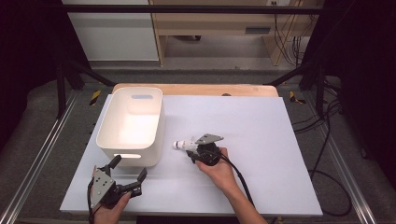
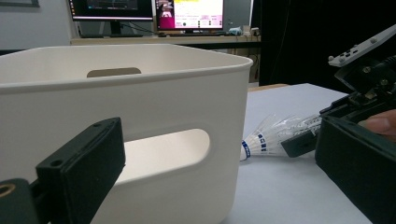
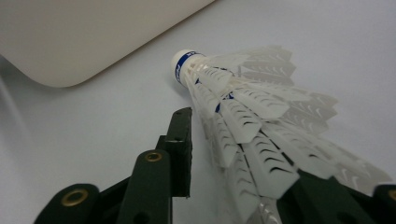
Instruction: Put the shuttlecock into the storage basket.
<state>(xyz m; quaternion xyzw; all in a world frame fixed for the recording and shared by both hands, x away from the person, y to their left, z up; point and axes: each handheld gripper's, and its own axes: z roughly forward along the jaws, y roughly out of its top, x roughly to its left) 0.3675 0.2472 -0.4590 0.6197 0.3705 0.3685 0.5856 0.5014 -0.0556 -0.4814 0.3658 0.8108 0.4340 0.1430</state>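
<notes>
White feathered shuttlecock (image 3: 243, 116) sits between right tool's (image 1: 195, 151) closing-in jaws, not clearly clenched; next lift toward white plastic bin (image 1: 105, 135) at 10 o'clock.

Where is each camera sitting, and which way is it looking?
High view: above the person's side, looking forward and down on the table; both hands show, left gripper and right gripper.
Left gripper view: rides the left gripper, facing the white bin; its own jaws stand wide.
Right gripper view: rides the right gripper, looking along its jaws at the shuttlecock between them.
Shared: all three show bin and shuttlecock.
</notes>
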